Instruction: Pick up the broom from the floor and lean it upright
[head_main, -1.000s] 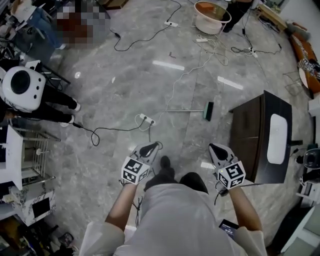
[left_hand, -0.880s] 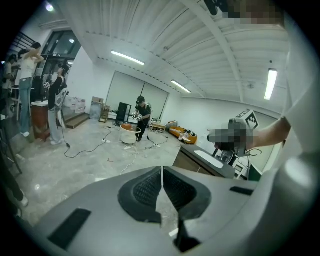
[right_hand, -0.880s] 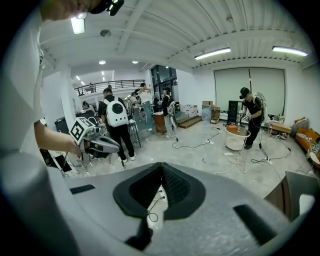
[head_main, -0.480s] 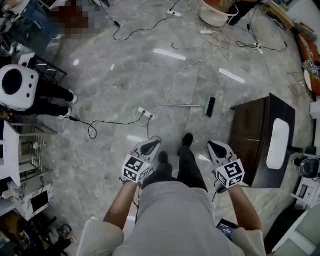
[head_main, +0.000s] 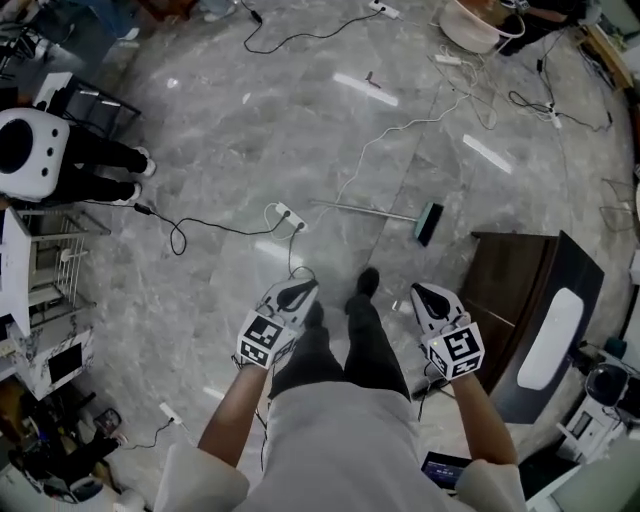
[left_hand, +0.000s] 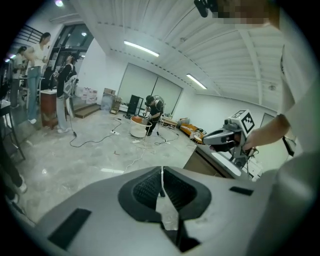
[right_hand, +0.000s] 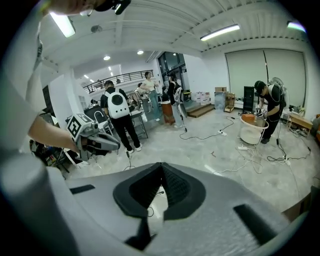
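Broom (head_main: 375, 212) lies flat on the floor (head_main: 220, 140) at 12 o'clock from us, well apart from both grippers, with its handle pointing to 9 o'clock and its dark head to 3 o'clock. We hold the left gripper (head_main: 299, 291) and the right gripper (head_main: 424, 294) low on either side of our legs. Each has its jaws pressed together with nothing between them. From the left jaws the broom sits at 1 o'clock, from the right jaws at 11 o'clock.

Bare floor lies between our shoe (head_main: 367, 281) and the handle. A power strip (head_main: 286, 214) with its cable lies near the handle's tip. A dark table (head_main: 505, 275) stands at 3 o'clock, just beside the right gripper, its corner near the broom head. A white rack (head_main: 45, 250) crowds 9 o'clock.

A white basin (head_main: 478, 28) stands far off at 1 o'clock. Something orange shows inside, but we cannot tell what.
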